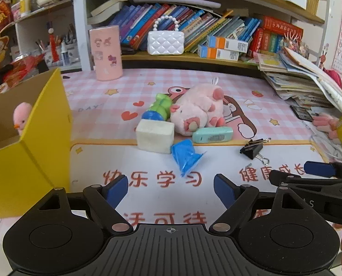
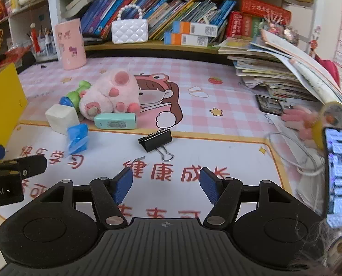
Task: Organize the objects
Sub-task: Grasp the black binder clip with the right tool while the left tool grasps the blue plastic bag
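A pink plush pig (image 1: pixel 197 108) (image 2: pixel 109 95) lies mid-mat beside a green-and-blue toy (image 1: pixel 159 109) (image 2: pixel 73 96), a white block (image 1: pixel 154 135) (image 2: pixel 61 117), a mint green device (image 1: pixel 212 134) (image 2: pixel 115 120), a blue plastic bag (image 1: pixel 187 157) (image 2: pixel 77 138) and a black binder clip (image 1: pixel 253 148) (image 2: pixel 157 141). A yellow cardboard box (image 1: pixel 39 138) (image 2: pixel 2 101) stands at left with a pink chick plush (image 1: pixel 22 117) inside. My left gripper (image 1: pixel 171 191) is open and empty, just short of the blue bag. My right gripper (image 2: pixel 166 186) is open and empty, just short of the binder clip.
A pink cylinder (image 1: pixel 106 53) (image 2: pixel 70 43) stands at the mat's back. A shelf holds books and a white pearl-handled purse (image 1: pixel 165 41) (image 2: pixel 129 31). A leaning book stack (image 1: pixel 304 78) (image 2: pixel 283 73), a phone (image 2: pixel 339 179), a white cable (image 2: pixel 293 156) and pink items crowd the right side.
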Demonstrator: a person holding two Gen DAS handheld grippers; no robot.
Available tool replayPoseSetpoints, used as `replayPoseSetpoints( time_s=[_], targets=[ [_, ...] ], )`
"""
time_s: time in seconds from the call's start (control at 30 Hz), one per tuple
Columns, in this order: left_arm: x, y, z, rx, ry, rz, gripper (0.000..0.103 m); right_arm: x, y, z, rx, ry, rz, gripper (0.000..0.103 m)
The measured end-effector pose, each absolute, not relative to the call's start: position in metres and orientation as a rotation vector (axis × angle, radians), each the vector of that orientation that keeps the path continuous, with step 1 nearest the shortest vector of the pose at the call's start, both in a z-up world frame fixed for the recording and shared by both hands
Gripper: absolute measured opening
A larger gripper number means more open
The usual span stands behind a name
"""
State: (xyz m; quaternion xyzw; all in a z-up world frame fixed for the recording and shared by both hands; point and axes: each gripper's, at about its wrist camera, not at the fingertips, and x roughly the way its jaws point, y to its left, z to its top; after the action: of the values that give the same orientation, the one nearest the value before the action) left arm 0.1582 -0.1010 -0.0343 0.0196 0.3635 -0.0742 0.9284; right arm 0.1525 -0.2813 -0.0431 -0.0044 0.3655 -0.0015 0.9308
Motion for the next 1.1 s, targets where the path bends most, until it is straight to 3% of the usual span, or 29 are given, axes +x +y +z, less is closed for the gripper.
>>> replayPoseSetpoints(
  time_s=[0.4, 0.83, 1.1],
  targets=[
    [0.185, -0.115, -0.041, 0.055, 0.777, -0.13, 0.083, 0.212, -0.284, -0.054, -0.115, 0.738, 0.128, 0.059],
    [0.211, -0.121, -0.048, 0.006, 0.797, -0.118, 0.082, 0.239, -0.287, -0.068, -0.128, 0.804, 0.233, 0.041],
    [0.236, -0.127, -0.059, -0.033, 0.844, -0.11, 0.068, 0.224, -0.297, -0.055, -0.04, 0.778, 0.175, 0.04]
  ],
)
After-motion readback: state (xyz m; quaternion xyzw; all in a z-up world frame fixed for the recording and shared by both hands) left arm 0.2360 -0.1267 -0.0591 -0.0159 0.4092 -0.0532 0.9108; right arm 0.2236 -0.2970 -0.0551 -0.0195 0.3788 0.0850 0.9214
